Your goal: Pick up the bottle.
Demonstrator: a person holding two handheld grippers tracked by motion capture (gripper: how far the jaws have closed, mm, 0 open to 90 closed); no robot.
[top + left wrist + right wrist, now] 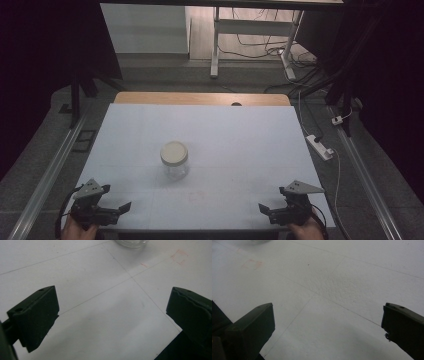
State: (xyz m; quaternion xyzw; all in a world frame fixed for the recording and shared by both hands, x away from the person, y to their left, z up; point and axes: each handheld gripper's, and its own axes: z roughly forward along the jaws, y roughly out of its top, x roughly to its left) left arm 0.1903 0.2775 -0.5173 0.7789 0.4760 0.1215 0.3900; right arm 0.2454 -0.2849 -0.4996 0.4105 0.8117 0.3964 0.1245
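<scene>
Item: glass jar [174, 159] with pale lid, upright at mid-desk, untouched — lid on, nothing begun by the look of it; approach, grasp and any opening all remain.
Left claw [117, 208]: jaws spread wide, empty, at the near left edge, well apart from the jar.
Right claw [269, 210]: likewise spread and empty, near right edge.
Desk [240, 145]: white sheet with faint creases and reddish marks. Room: dim — grey floor, cables, a power strip [320, 147].

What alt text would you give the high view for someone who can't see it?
A lidded clear glass jar stands alone on a white table. The left gripper and right gripper, both open, rest at the near corners, apart from it.
</scene>
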